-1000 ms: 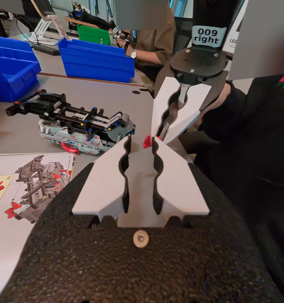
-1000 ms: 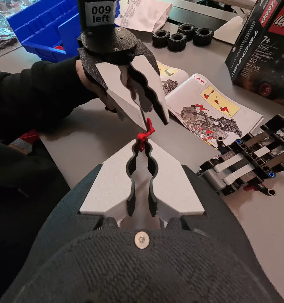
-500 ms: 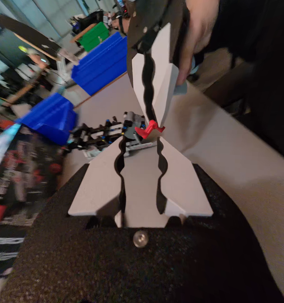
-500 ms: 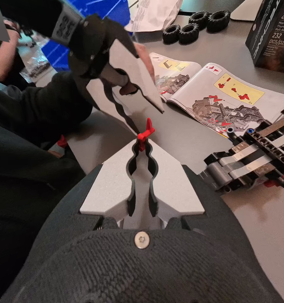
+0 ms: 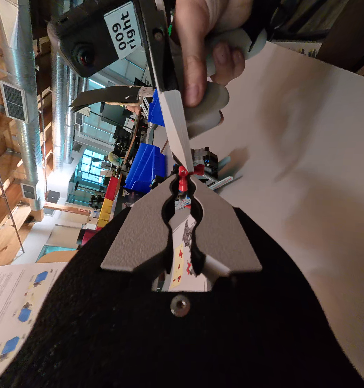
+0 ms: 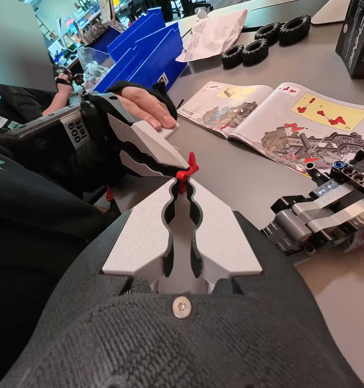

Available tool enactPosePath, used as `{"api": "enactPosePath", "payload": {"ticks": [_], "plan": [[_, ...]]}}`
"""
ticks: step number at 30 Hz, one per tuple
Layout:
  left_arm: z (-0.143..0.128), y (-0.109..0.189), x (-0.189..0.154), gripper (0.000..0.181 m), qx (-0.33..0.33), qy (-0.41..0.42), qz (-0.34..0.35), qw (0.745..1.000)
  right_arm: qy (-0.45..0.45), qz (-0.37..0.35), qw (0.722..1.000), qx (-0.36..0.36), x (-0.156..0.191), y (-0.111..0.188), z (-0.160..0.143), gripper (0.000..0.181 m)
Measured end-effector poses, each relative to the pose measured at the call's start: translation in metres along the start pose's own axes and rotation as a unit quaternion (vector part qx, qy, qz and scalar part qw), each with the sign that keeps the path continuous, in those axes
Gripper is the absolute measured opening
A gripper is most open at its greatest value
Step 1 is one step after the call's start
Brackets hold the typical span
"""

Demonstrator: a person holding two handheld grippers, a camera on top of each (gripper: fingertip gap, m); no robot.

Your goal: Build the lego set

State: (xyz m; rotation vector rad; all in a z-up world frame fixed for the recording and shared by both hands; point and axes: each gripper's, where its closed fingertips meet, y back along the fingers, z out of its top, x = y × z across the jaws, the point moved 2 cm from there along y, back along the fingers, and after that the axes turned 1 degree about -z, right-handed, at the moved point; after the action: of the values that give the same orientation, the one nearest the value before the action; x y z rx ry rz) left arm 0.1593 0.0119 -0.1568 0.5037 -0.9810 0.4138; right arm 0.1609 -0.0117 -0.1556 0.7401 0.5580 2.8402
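Small red Lego connector piece (image 6: 186,171) now clamped by both grippers: left gripper (image 5: 182,182), previously apart, closed on it from nine o'clock; right gripper (image 6: 182,182) kept shut—handover or joining judged underway.

Red lego piece (image 6: 185,174); grey fingers (image 6: 143,237), black-lined; blue bins (image 6: 147,52); black tyres (image 6: 254,51); grey table (image 6: 240,168).

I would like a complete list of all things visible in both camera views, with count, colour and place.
small lego piece: one, red, gripped between both gripper tips
partly built lego truck: one, black and grey, table, right
instruction booklet: one, open, behind the truck
tyres: four, black, far table
set box: one, black, far right
paper bag: one, white, beside tyres
storage bins: several, blue, far left
table: one, grey
left gripper: shut on the piece
right gripper: shut on the piece
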Motion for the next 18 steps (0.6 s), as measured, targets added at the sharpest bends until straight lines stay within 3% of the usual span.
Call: {"api": "enactPosePath", "payload": {"ticks": [3,7,9,12,15,18], "plan": [[-0.002,-0.005,-0.001,0.004,-0.003,0.028,0.009,1.000,-0.001,-0.011,1.000,-0.004,-0.005,0.001,0.000,0.006],[-0.005,-0.007,0.010,0.005,-0.032,0.161,0.017,0.986,0.012,-0.026,0.999,-0.026,-0.007,0.006,0.007,0.007],[-0.018,-0.007,0.021,0.005,-0.024,0.214,0.034,0.976,0.033,-0.054,0.998,-0.030,-0.009,0.009,0.010,0.020],[-0.059,-0.015,0.025,0.005,0.054,0.275,0.033,0.959,0.104,-0.159,0.981,-0.026,-0.021,0.021,0.016,0.029],[-0.080,-0.031,0.021,0.005,0.079,0.346,-0.010,0.935,0.188,-0.312,0.930,-0.043,-0.045,0.033,0.024,0.041],[-0.096,-0.049,0.012,0.005,0.110,0.395,-0.055,0.911,0.202,-0.396,0.896,0.003,-0.068,0.033,0.009,0.067]]}}
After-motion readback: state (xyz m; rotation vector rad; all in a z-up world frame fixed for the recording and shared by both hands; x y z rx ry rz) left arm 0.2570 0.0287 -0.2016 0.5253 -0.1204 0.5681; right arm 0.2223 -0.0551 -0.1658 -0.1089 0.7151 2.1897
